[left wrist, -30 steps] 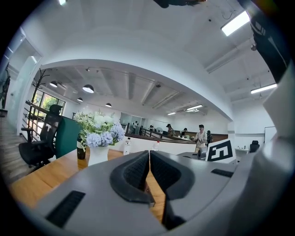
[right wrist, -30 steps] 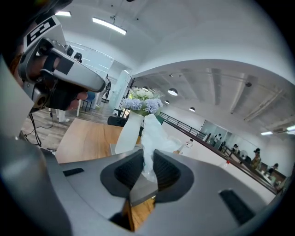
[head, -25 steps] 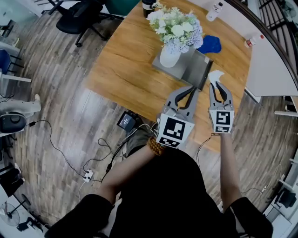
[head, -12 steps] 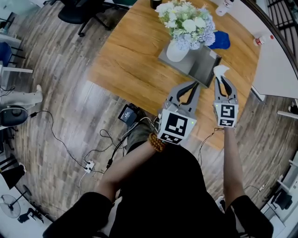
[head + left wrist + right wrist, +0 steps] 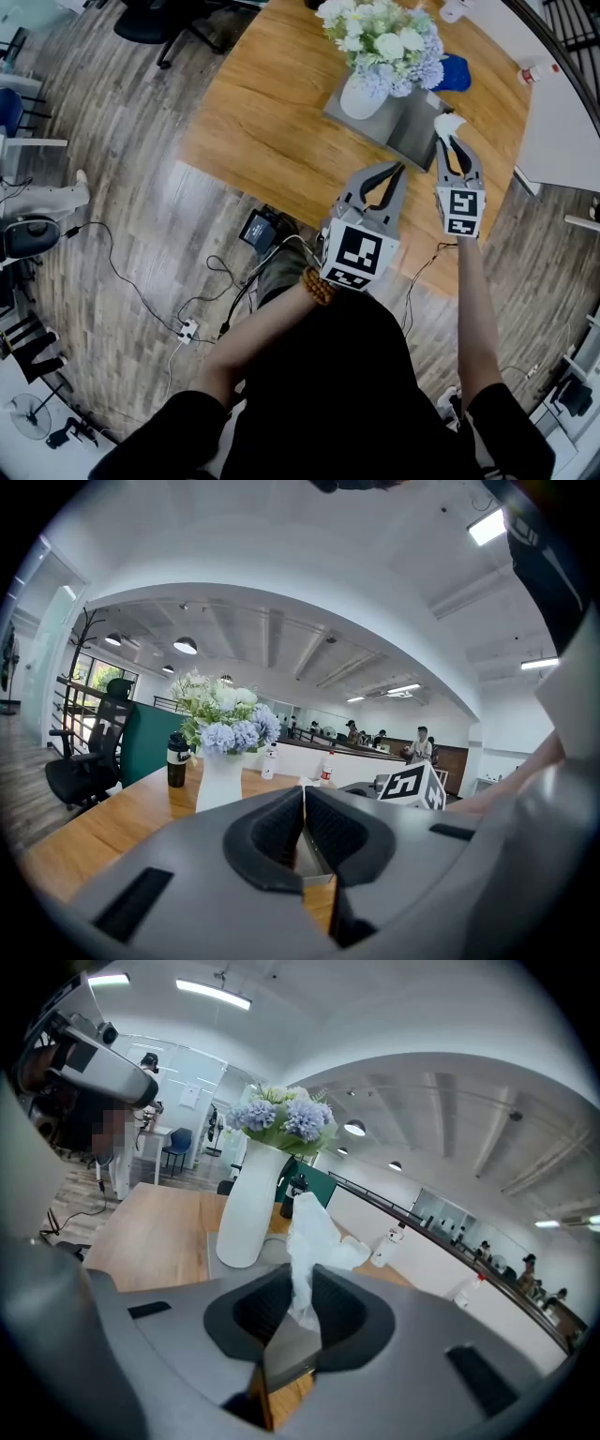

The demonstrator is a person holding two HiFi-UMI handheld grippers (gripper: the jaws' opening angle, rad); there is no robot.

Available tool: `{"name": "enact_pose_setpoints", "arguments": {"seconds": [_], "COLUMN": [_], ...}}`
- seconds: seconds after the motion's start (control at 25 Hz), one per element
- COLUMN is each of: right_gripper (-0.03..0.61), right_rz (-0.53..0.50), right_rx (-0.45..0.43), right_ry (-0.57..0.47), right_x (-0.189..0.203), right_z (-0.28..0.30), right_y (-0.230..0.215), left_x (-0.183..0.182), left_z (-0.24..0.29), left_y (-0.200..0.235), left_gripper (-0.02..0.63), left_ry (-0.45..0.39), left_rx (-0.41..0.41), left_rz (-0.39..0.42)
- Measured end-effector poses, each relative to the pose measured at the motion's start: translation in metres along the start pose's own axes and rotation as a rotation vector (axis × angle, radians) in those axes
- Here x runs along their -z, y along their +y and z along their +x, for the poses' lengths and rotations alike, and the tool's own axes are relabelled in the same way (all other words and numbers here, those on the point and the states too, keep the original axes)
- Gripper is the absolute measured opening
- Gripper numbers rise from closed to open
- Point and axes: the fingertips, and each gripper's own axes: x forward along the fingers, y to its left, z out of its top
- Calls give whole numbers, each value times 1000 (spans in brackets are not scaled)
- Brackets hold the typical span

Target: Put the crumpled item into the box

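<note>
A white crumpled paper (image 5: pixel 447 123) sticks out of my right gripper (image 5: pixel 449 142), which is shut on it. In the right gripper view the crumpled paper (image 5: pixel 314 1235) stands up between the two pads of the right gripper (image 5: pixel 302 1283). The paper hangs over the near right corner of the grey box (image 5: pixel 413 131), which lies on the wooden table (image 5: pixel 272 112). My left gripper (image 5: pixel 398 170) is shut with nothing in it, just short of the box's near edge. In the left gripper view the left gripper (image 5: pixel 303 796) shows its pads pressed together.
A white vase of flowers (image 5: pixel 364 93) stands at the box's far left side, close to both grippers. A blue cloth (image 5: pixel 456 73) lies behind it. In the left gripper view a black bottle (image 5: pixel 176 760) stands left of the vase (image 5: pixel 219 781). The table's near edge is under my hands.
My right gripper has carried the paper farther from me and downward, up to the box's corner. The left gripper has shifted slightly the same way. Both stay shut.
</note>
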Motion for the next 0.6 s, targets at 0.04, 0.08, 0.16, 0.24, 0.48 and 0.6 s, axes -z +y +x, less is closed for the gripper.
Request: {"name": "enact_pose_setpoints", "arguments": {"seconds": [0.04,0.08,0.16,0.24,0.48,0.6], "right_gripper": [75,75,75,77,77,77], "right_rz": [2,4,6,8,20,22], "right_rx": [1,1,2,4,4,-2], "right_ry": [3,6,12,19,48,66], "right_x": [1,2,3,6,17,24], "right_z": [3,6,12,19,40,53], "right_y": [0,0,-1,-1,-4,-6], "left_x": [1,1,2,4,9,11], "left_z": [0,0,1,1,2,3], "left_y": [1,2,4,6,11,16], "left_gripper": [26,26,26,26,26,26], "left_ry": [3,5,8,13,31,37], "left_rx": [1,2,4,6,11,4], "left_rz": [0,0,0,1,6,8]}}
